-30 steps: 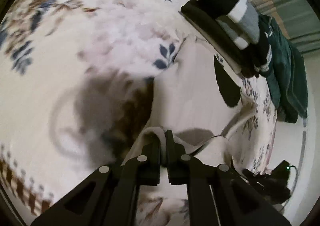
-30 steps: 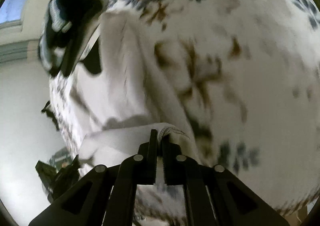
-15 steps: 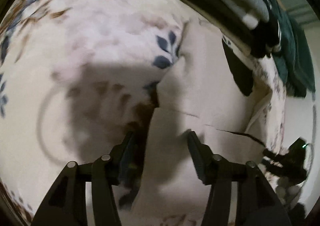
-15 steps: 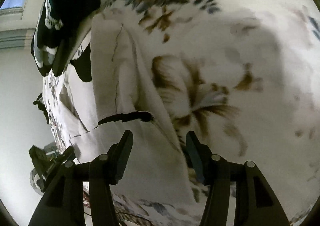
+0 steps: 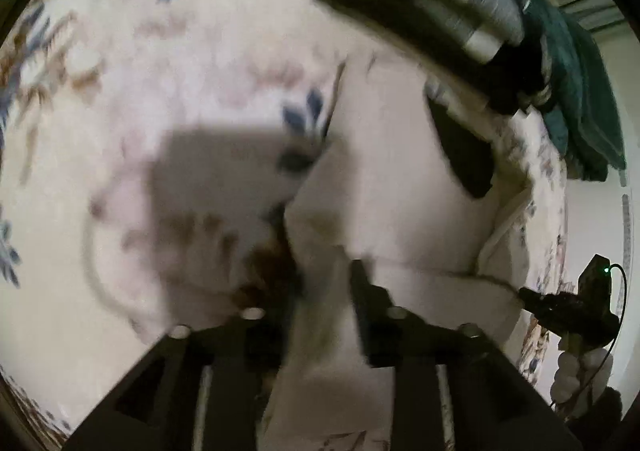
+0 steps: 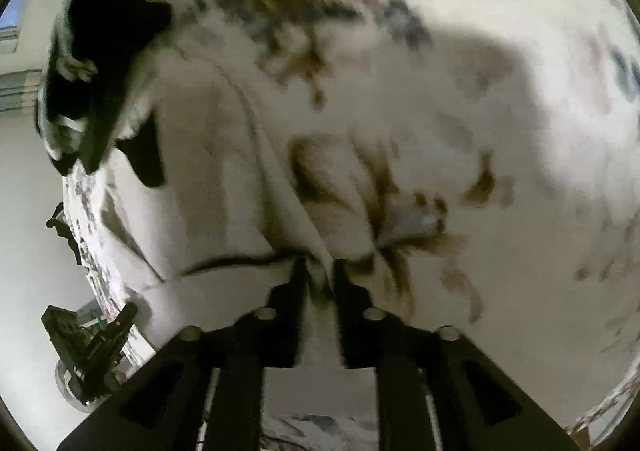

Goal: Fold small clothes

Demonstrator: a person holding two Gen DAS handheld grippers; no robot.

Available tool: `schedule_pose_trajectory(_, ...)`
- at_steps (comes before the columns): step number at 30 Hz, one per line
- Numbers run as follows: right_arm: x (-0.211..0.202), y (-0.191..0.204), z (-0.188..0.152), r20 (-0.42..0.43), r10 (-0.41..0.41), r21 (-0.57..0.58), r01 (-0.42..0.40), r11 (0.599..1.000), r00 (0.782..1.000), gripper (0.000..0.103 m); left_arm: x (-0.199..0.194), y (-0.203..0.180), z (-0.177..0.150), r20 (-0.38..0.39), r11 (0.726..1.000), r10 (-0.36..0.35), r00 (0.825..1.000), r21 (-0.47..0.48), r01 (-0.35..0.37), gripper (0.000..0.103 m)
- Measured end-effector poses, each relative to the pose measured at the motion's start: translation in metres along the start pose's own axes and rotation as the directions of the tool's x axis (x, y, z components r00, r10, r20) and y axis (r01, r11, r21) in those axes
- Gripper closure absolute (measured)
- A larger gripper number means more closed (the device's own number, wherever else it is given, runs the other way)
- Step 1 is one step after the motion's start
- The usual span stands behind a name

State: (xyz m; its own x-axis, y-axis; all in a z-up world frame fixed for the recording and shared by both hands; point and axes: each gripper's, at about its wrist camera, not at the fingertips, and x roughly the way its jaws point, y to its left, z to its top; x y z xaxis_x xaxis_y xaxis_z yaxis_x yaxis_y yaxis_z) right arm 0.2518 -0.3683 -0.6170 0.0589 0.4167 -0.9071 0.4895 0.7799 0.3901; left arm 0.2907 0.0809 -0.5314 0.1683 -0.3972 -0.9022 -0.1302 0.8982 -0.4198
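A bed (image 5: pixel 168 63) is filling most of both views, its cream cover printed with blue and brown flowers and lying under a broad soft shadow (image 5: pixel 216 175). Beyond the far edge, a plain white wall (image 6: pixel 24 211) is showing in the right wrist view, with a strip of blue window (image 6: pixel 10 21) sitting above grey pleated curtains (image 6: pixel 18 91). In the left wrist view, pale striped curtains (image 5: pixel 592 7) are hanging at the upper right beside another white wall (image 5: pixel 596 227). Both views are blurring.
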Motion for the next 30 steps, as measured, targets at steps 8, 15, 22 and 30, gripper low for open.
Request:
schedule_pose_trajectory(8, -0.018, 0.094, 0.082, 0.143, -0.072, -0.231, 0.104, 0.967, 0.987, 0.040, 0.022, -0.036, 0.099, 0.112, 0.983, 0.031, 0.993, 0.179, -0.051, 0.036)
schedule_pose_trajectory(15, 0.050, 0.144, 0.152, 0.089, -0.199, -0.344, 0.217, 0.913, 0.976, 0.041, 0.097, -0.070, 0.148, 0.044, 0.921, 0.145, 0.988, 0.359, -0.151, 0.043)
schedule_pose_trajectory(22, 0.049, 0.155, 0.144, 0.131, -0.191, -0.363, 0.226, 0.904, 0.973, 0.098, 0.082, -0.086, 0.129, 0.084, 0.888, 0.112, 0.990, 0.439, -0.138, 0.101)
schedule_pose_trajectory(30, -0.029, 0.142, 0.091, 0.191, -0.015, -0.339, 0.080, 0.937, 0.982, 0.098, -0.025, -0.083, 0.064, 0.203, 0.936, -0.036, 0.979, 0.351, -0.038, 0.101)
